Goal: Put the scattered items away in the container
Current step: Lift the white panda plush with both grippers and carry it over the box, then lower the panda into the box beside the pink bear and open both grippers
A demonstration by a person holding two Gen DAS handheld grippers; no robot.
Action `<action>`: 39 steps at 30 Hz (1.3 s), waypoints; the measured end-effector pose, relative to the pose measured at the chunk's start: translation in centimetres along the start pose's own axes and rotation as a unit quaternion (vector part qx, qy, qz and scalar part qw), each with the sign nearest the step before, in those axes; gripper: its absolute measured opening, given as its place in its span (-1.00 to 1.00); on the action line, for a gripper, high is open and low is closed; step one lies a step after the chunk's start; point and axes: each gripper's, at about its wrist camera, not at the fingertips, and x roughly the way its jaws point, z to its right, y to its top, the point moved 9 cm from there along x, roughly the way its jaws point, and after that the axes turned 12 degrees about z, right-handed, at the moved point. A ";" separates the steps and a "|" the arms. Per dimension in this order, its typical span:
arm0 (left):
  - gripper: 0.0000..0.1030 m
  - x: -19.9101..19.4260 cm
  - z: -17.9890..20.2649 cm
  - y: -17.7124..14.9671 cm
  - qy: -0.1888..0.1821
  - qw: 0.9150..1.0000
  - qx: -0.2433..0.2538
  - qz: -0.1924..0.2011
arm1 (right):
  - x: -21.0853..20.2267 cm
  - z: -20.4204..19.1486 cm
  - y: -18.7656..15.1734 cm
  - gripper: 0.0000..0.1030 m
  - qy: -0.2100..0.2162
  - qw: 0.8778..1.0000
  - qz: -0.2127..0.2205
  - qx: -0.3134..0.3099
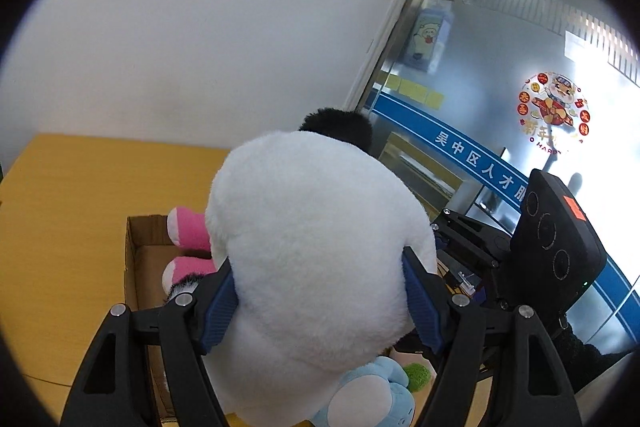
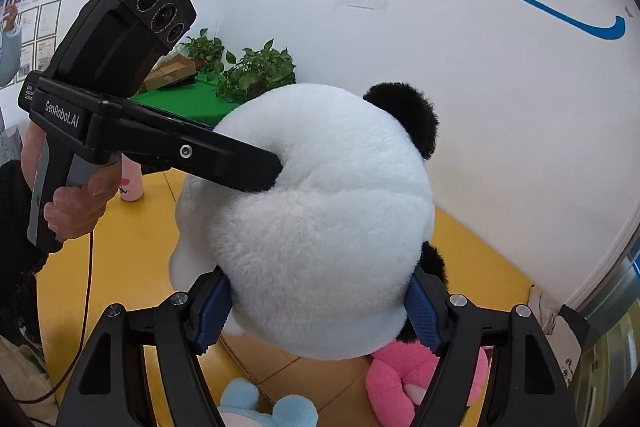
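Observation:
A big white plush panda (image 1: pixel 316 247) with black ears fills both views, held in the air over the cardboard box (image 1: pixel 134 251). My left gripper (image 1: pixel 320 303) is shut on the panda, blue pads pressed into both sides. My right gripper (image 2: pixel 316 311) is also shut on the panda (image 2: pixel 324 227) from another side. The left gripper's fingers (image 2: pixel 240 163) show in the right wrist view, sunk into the plush. Below, in the box, lie a pink plush (image 2: pixel 404 379) and a light blue plush (image 1: pixel 384 395).
The box stands on a yellow table (image 1: pixel 68 227) against a white wall. The right gripper's body (image 1: pixel 556 239) is to the right, before a glass door. A pink bottle (image 2: pixel 132 183) stands on the table, with potted plants (image 2: pixel 256 71) behind on a green surface.

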 end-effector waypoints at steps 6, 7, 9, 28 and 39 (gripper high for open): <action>0.43 3.0 -5.5 -3.3 0.011 0.997 -0.070 -0.022 | 5.1 0.8 -4.2 0.56 0.031 0.999 -0.041 0.003; 0.43 3.4 -6.3 -3.9 0.015 0.996 -0.081 -0.023 | 5.9 0.9 -4.9 0.55 0.037 0.998 -0.048 0.004; 0.43 4.3 -8.2 -5.1 0.023 0.994 -0.103 -0.027 | 7.6 1.0 -6.2 0.55 0.046 0.997 -0.061 0.007; 0.43 4.7 -17.8 -13.6 0.187 0.954 -0.231 -0.040 | 19.9 -1.0 -15.1 0.83 0.173 0.967 -0.176 0.062; 0.43 0.7 -11.1 -8.6 0.223 0.969 -0.107 -0.012 | 15.5 2.7 -10.5 0.95 0.044 0.990 -0.121 0.065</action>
